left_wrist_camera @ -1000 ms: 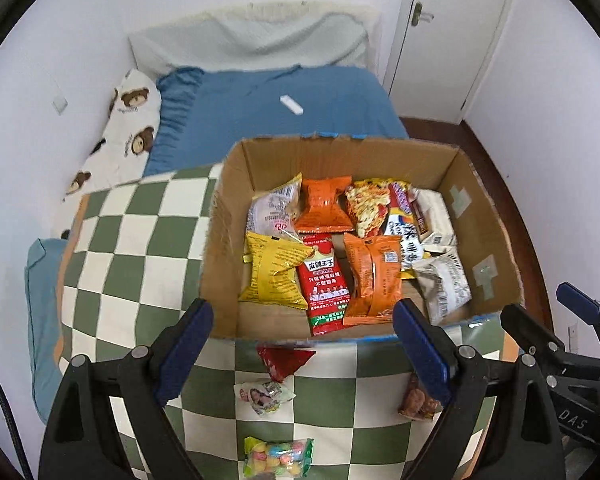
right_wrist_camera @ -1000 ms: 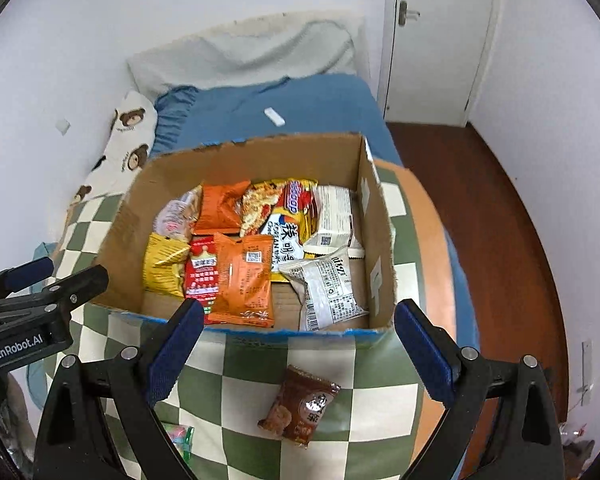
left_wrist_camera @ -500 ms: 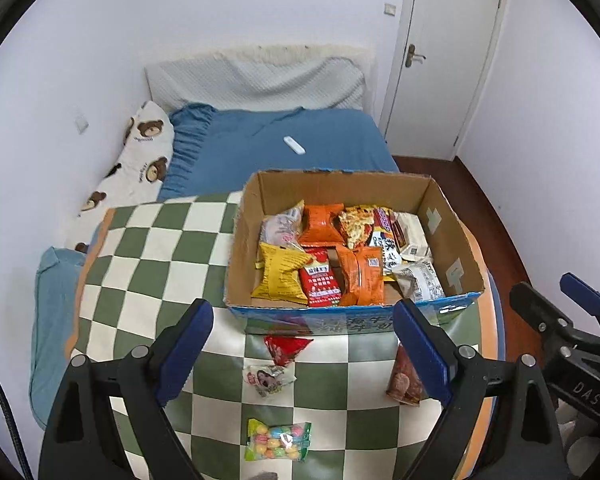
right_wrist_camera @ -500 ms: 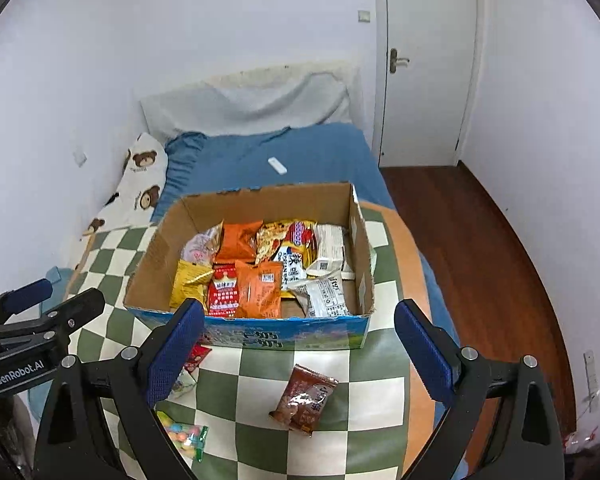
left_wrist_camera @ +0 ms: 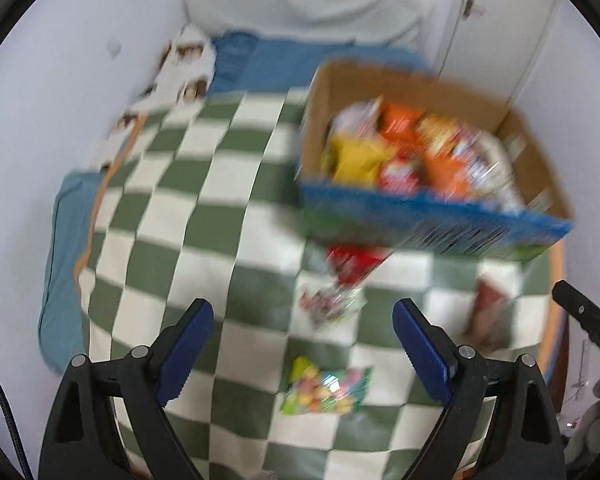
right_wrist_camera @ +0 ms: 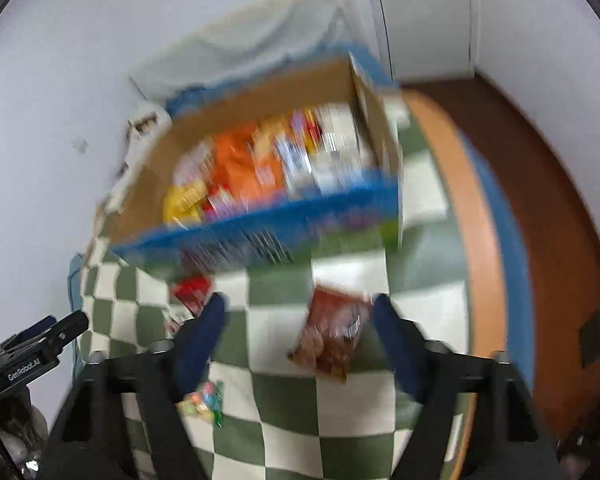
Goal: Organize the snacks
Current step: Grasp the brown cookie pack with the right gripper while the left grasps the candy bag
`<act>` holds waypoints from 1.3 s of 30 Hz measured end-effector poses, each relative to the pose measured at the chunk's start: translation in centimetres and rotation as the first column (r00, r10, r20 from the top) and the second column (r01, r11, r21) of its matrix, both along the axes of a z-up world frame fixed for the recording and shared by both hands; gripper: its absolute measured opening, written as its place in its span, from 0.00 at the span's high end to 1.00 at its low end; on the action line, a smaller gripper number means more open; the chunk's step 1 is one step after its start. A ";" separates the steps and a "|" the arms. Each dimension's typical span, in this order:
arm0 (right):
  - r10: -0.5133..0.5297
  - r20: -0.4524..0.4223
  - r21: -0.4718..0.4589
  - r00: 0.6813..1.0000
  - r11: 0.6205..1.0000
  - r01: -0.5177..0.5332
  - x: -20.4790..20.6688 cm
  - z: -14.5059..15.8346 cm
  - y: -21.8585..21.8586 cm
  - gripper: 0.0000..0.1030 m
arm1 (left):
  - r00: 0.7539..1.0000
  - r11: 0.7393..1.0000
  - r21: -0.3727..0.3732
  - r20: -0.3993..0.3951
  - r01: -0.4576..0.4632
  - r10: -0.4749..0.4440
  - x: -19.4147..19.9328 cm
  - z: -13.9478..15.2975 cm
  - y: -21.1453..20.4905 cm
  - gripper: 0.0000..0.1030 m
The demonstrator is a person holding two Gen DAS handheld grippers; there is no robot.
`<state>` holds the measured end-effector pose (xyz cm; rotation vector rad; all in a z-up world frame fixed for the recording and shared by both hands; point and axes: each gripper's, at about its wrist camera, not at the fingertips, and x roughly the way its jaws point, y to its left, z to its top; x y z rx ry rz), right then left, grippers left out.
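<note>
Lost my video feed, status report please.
Left gripper open, empty. Right gripper closing around brown snack packet, not gripped. Box part filled; three packets loose. Nothing blocking.

We stood in a home bedroom: a bed (left_wrist_camera: pixel 260 60) with a blue sheet, a bear-print pillow (left_wrist_camera: pixel 180 64) and a green checked blanket (left_wrist_camera: pixel 172 208), white walls, a white door (right_wrist_camera: pixel 424 16) and a wooden floor (right_wrist_camera: pixel 540 184).

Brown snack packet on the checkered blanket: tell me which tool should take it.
Right. The brown snack packet lies between the right tool's open fingers, whose jaws have just been closing. The left tool frames the candy bag instead, with the brown packet off to its side.
</note>
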<state>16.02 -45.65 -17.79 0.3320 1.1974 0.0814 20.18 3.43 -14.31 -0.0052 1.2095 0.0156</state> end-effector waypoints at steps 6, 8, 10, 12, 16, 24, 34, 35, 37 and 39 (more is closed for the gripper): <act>-0.034 -0.171 0.034 0.985 0.999 0.040 0.3 -7.9 0.1 0.32 | 0.978 1.000 0.014 -0.207 0.005 -0.002 0.3 -7.3 0.8 0.11; -0.029 -0.212 0.029 0.977 0.999 0.036 0.4 -9.6 0.4 0.32 | 0.960 1.000 -0.012 -0.278 0.028 -0.030 -0.5 -9.2 0.8 0.11; -0.031 -0.238 0.019 0.971 0.999 0.036 0.4 -11.1 0.7 0.31 | 0.935 0.998 -0.064 -0.354 -0.010 -0.013 -1.4 -10.9 1.6 0.11; -0.033 -0.253 0.015 0.967 0.999 0.038 0.5 -12.1 1.1 0.31 | 0.877 0.974 -0.178 -0.478 -0.140 0.038 -2.6 -13.5 3.1 0.11; -0.036 -0.243 -0.022 0.969 0.999 0.031 0.7 -12.8 2.4 0.31 | 0.762 0.841 -0.358 -0.641 -0.405 0.095 -4.3 -17.6 4.6 0.11; -0.014 -0.219 -0.056 0.976 0.998 0.001 1.6 -13.2 4.1 0.30 | 0.777 0.816 -0.354 -0.605 -0.458 0.174 -1.5 -19.5 2.9 0.11; -0.003 -0.209 -0.027 0.978 1.000 -0.003 0.7 -13.1 3.7 0.39 | 0.913 0.990 -0.138 -0.403 -0.003 -0.054 -2.6 -17.3 -3.8 0.21; -0.009 -0.208 -0.029 0.978 1.000 0.003 0.9 -13.1 3.6 0.39 | 0.918 0.992 -0.124 -0.392 0.019 -0.067 -2.9 -17.2 -4.2 0.22; 0.000 -0.195 -0.052 0.981 0.999 -0.011 1.4 -13.1 4.0 0.39 | 0.922 0.993 -0.110 -0.378 0.044 -0.083 -3.1 -16.9 -4.8 0.34; 0.033 -0.181 -0.098 0.983 0.994 -0.051 2.0 -13.2 4.9 0.40 | 0.924 0.993 -0.098 -0.370 0.070 -0.101 -3.5 -16.6 -5.2 0.38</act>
